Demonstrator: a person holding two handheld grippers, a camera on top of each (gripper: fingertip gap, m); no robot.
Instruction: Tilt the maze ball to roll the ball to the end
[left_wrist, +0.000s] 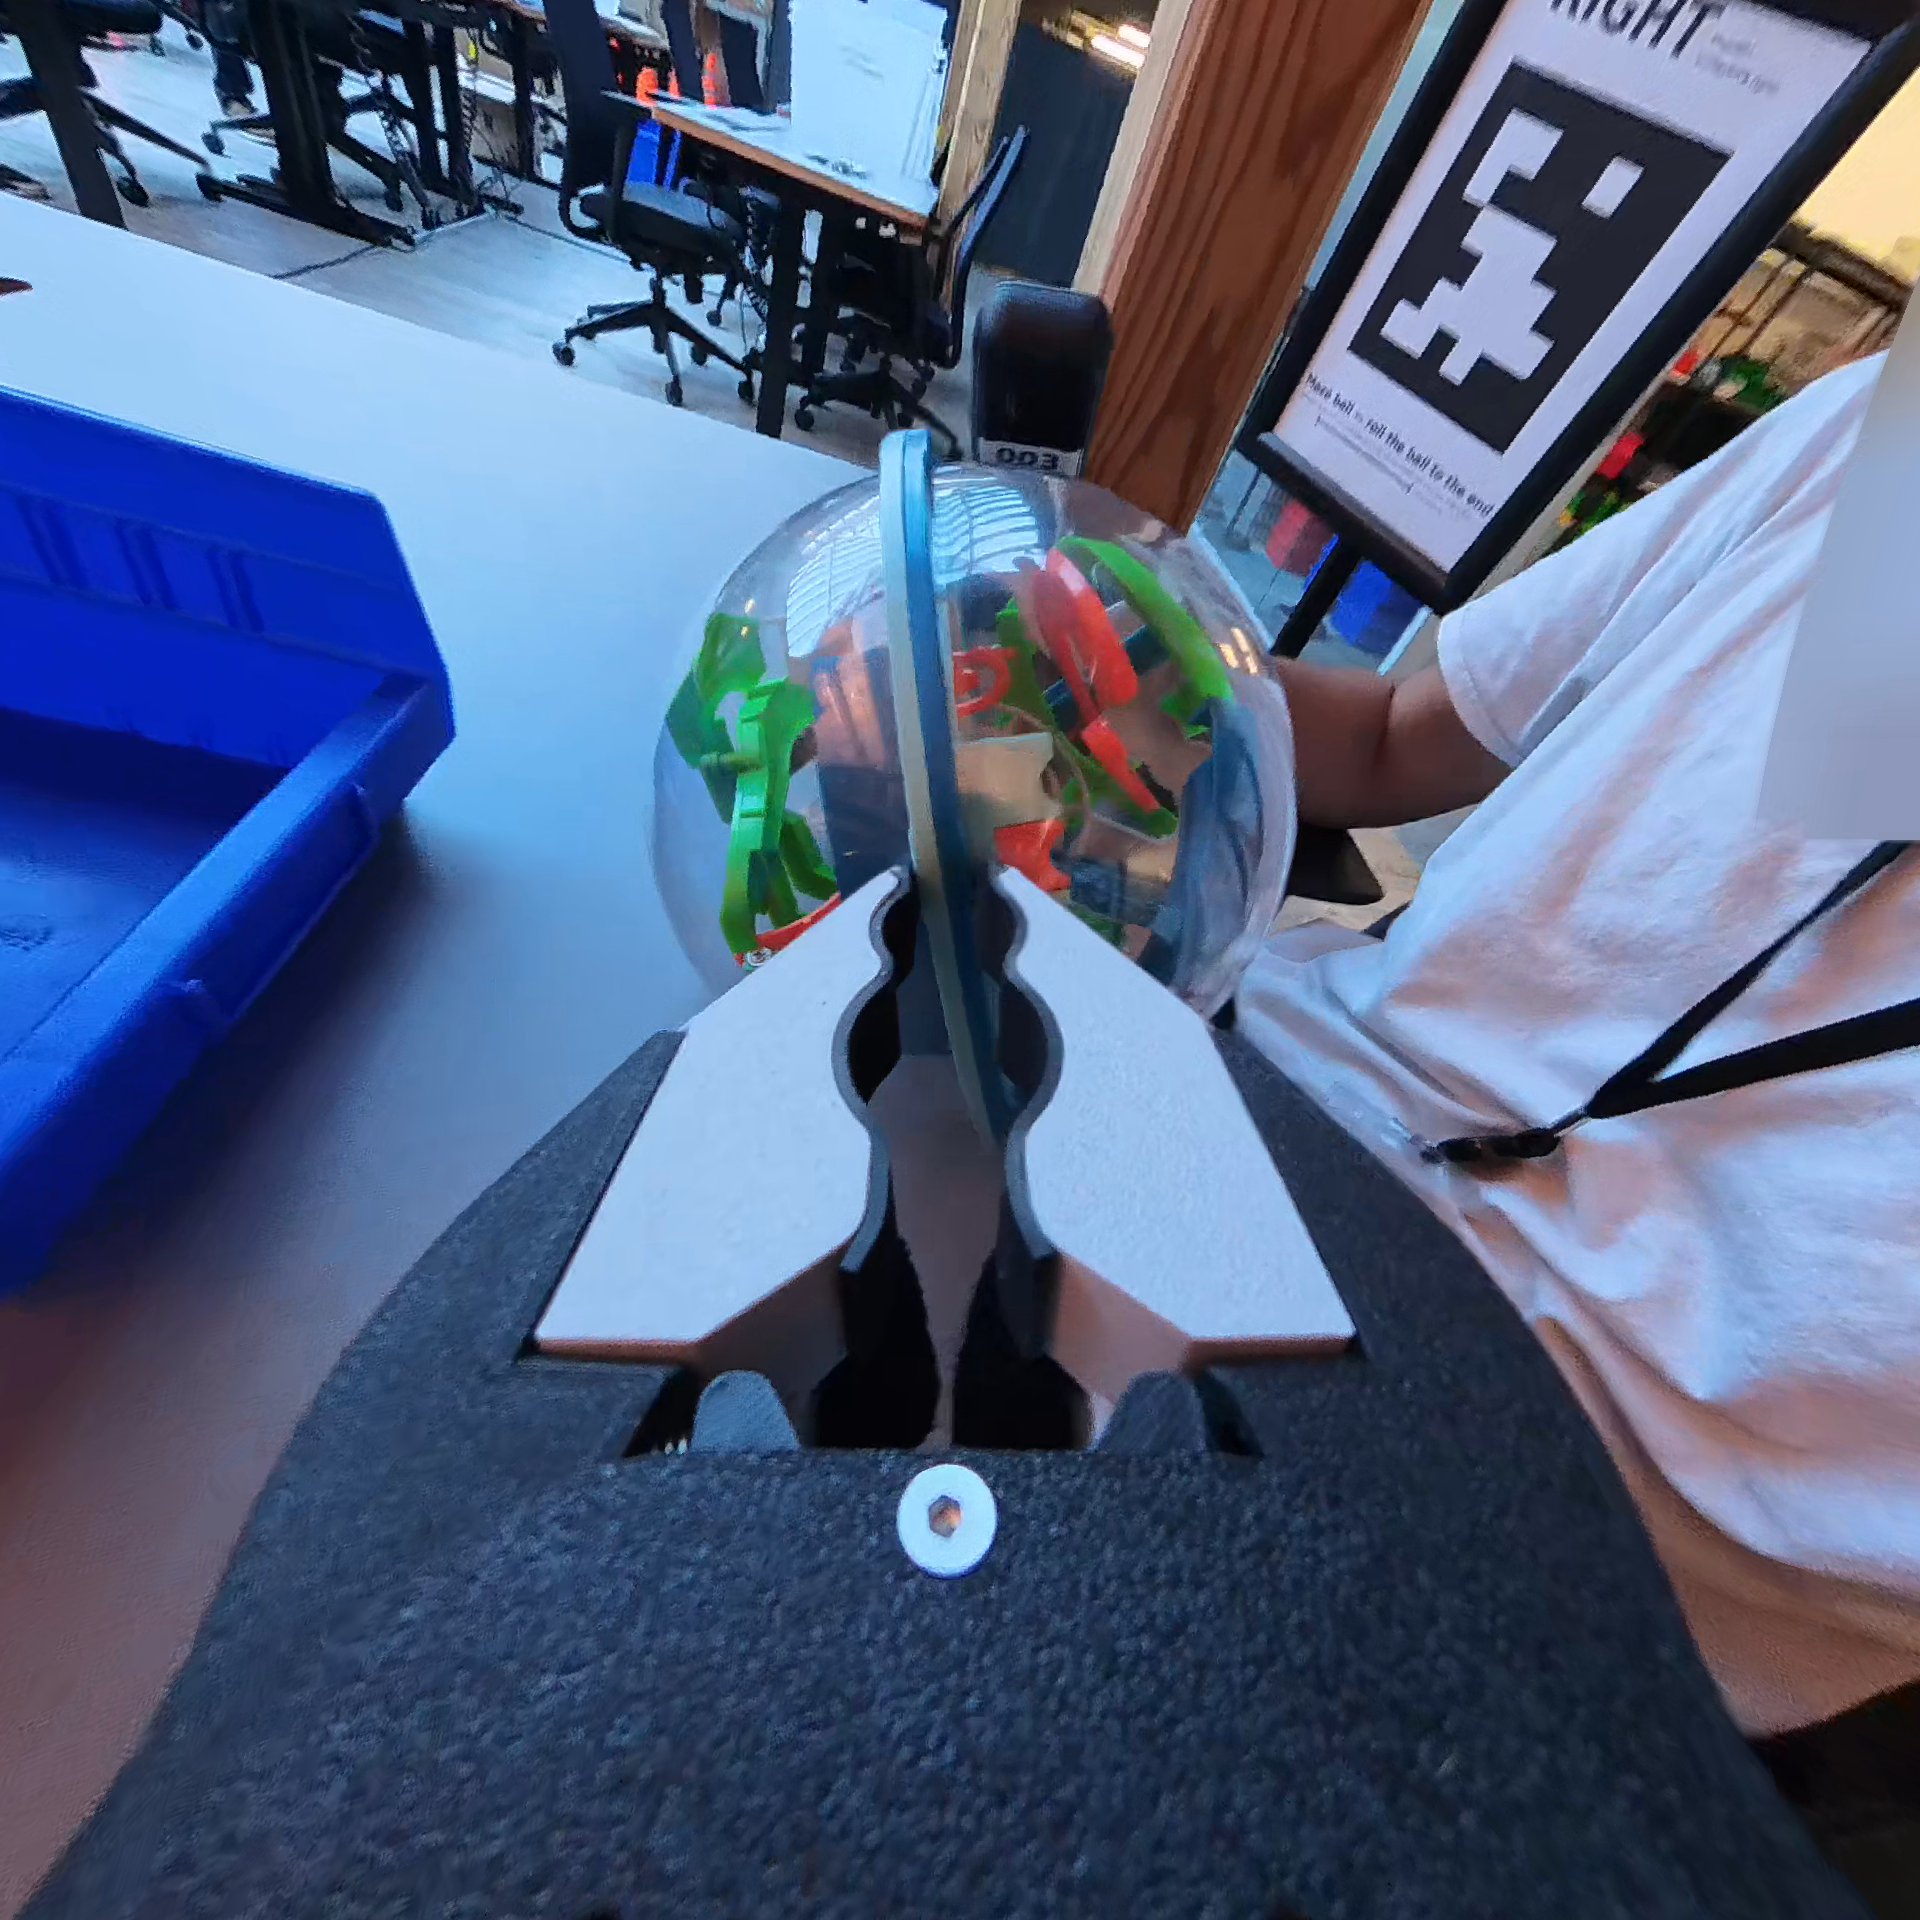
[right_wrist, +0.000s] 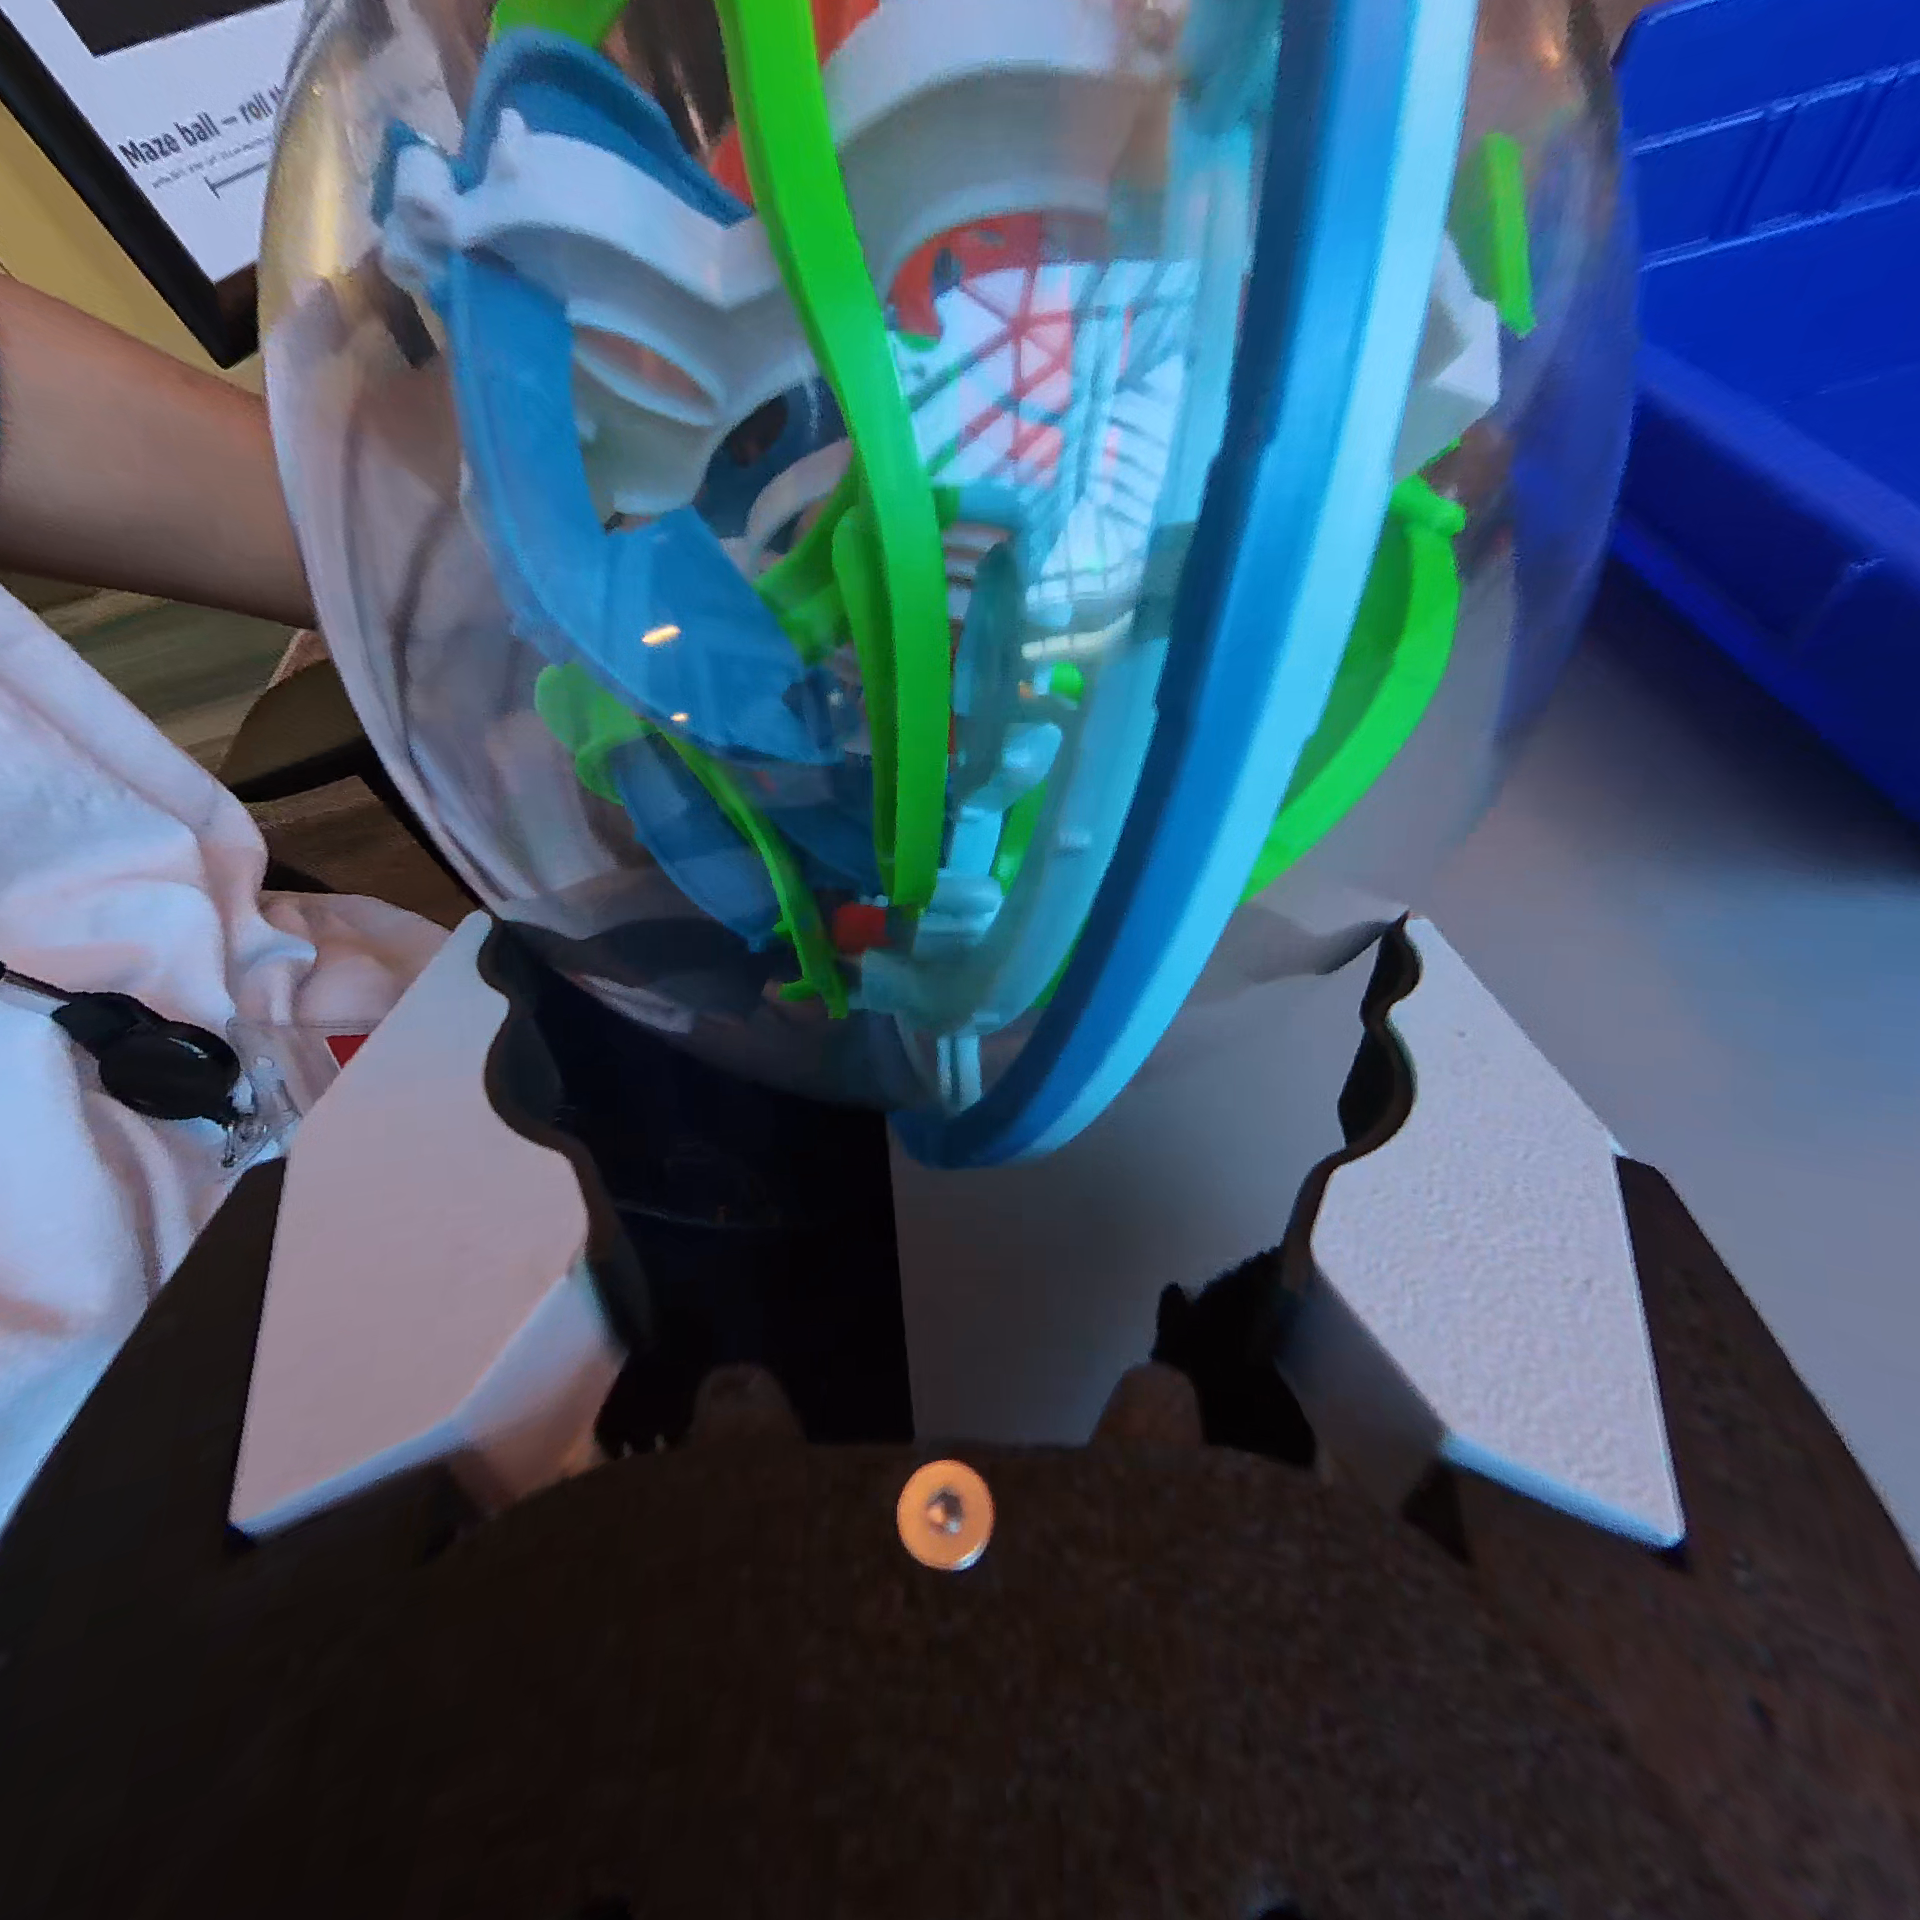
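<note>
The left gripper is pinched on the blue-and-white equator ring of the maze ball, its two fingers nearly together with the ring running between them. The right gripper is spread wide, its fingers cradling the clear shell of the same ball from the opposite side; the right wrist view is filled by the ball, so little beyond it can be seen. The ball is held up above the grey table, near the edge where the person stands. Green, red, blue and white tracks crowd the inside, and the small ball cannot be made out. A blue bin sits on the table just to one side of the ball. Behind it stand a framed sign, a wooden post and office chairs. The person's white shirt and forearm press close on the other side.
</note>
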